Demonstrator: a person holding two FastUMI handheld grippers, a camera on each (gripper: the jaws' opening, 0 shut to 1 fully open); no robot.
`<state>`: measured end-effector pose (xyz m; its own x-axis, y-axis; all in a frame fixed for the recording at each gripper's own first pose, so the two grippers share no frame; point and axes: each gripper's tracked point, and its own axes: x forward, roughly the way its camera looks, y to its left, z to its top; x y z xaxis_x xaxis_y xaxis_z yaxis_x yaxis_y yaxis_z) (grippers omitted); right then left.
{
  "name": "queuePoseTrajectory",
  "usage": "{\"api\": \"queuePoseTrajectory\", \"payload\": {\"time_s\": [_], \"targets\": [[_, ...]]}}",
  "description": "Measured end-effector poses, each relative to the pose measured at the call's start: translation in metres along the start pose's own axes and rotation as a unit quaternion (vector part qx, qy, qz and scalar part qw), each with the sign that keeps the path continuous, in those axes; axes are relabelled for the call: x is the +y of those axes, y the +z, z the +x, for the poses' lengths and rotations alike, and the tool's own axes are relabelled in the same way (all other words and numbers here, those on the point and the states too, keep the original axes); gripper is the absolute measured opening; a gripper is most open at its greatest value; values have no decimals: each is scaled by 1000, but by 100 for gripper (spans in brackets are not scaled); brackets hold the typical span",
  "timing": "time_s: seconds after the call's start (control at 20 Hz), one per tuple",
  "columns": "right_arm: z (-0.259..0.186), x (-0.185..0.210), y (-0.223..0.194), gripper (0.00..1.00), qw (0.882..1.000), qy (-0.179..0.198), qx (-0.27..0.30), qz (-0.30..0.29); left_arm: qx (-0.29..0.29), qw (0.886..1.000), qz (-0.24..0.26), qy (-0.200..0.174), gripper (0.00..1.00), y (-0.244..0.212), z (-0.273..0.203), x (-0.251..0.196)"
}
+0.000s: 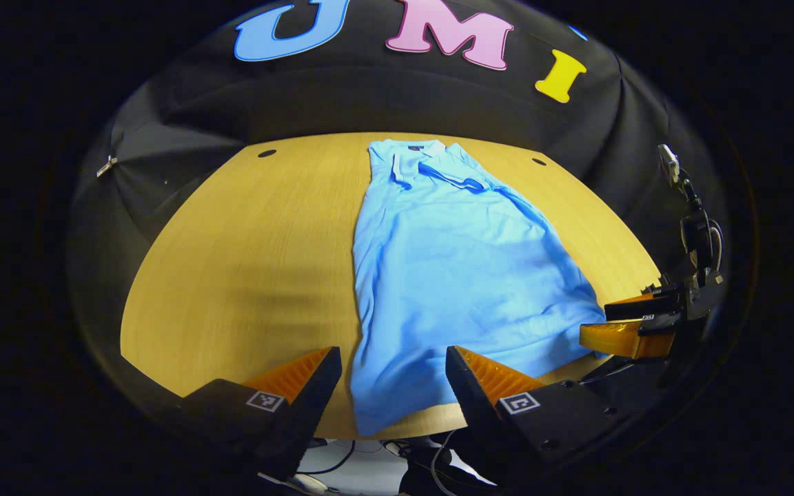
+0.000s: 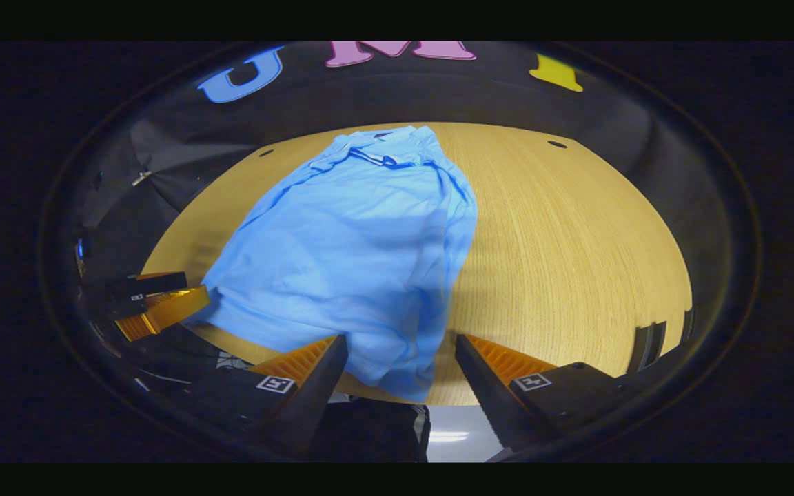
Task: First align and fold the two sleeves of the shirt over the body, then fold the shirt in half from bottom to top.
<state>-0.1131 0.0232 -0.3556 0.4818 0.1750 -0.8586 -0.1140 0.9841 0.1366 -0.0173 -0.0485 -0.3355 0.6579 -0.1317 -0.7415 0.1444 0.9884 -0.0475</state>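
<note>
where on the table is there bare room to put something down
Bare table lies on both sides of the shirt, out to the table's edges. The near edge is crowded: the hem overhangs it, between the left tool and right tool.

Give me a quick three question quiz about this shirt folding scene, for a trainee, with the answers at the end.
1. True or false: the shirt lies on the table with its collar at the far edge.
2. Multiple choice: the left gripper is A) open, with the shirt's near hem between its fingers, B) shut on a sleeve, C) shut on the collar.
3. Fill in: in the left gripper view, the right gripper sits at the shirt's near ____ corner.

Key: 1 true. 2 A. 3 right.
</note>
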Motion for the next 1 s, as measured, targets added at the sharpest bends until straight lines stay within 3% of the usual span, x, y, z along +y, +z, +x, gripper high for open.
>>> {"api": "queuePoseTrajectory", "payload": {"time_s": [0.2,0.3,0.4,0.5,0.55,0.6,0.65,0.7,0.75,0.8,0.85,1.0], "targets": [[2,-1,-1,97,1000,-9,-5,-25,36,998,20,39,97,-25,15,10],[6,0,-5,97,998,-17,1,-62,24,999,5,34,94,-20,18,4],[7,2,-5,96,998,-16,2,-61,22,999,4,35,91,-20,17,2],[7,-4,-3,78,999,-23,8,-47,25,999,7,33,84,-20,20,-1],[8,-7,1,79,999,-25,7,-40,23,999,14,30,80,-19,20,-5],[9,-10,0,57,999,-25,15,-34,25,999,19,23,75,-19,21,-10],[9,-12,2,43,999,-23,16,-32,24,999,20,19,66,-17,21,-13],[10,-12,3,40,999,-16,22,-30,24,999,15,16,47,-17,24,-18],[10,-11,6,29,999,-11,21,-24,27,999,9,19,34,-16,24,-20],[13,-11,6,18,999,-6,26,-19,30,999,5,21,15,-14,25,-22],[12,-9,8,7,999,1,30,-19,34,999,3,22,13,-15,23,-23],[14,-6,9,3,998,20,39,-40,51,999,4,5,7,-12,23,-26]]}}
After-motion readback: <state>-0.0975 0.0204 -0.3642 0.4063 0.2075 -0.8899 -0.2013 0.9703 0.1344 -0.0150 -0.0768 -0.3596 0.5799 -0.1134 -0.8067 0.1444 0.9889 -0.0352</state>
